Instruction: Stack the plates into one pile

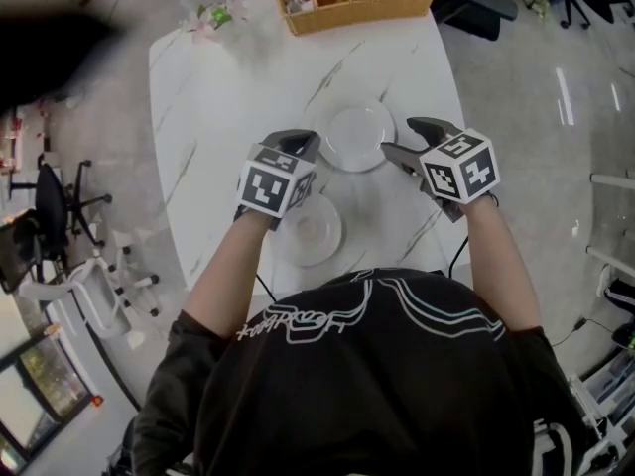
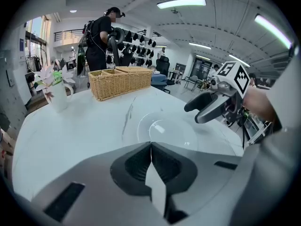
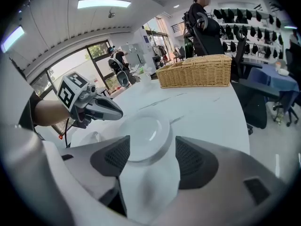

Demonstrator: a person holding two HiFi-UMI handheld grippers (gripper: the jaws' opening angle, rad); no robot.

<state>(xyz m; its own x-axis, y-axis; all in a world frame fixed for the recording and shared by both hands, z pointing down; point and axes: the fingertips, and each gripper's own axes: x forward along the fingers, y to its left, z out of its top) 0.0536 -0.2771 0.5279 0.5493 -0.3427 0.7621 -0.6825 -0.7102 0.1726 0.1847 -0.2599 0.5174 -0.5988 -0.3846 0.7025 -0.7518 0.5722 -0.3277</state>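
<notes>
White table (image 1: pixel 218 87) carries a plate (image 1: pixel 355 137), left hand-held gripper (image 1: pixel 304 145) closed, right hand-held gripper (image 1: pixel 400 136) open beside it.

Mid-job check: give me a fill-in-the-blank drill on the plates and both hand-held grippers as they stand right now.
1. The left hand-held gripper has its jaws ____, with nothing between them.
2. The right hand-held gripper has its jaws ____, aimed at the far plate.
3. The table holds ____ plates in all; the near plate lies apart from the far one, not yet stacked.

Missing words: shut; open; two.
</notes>
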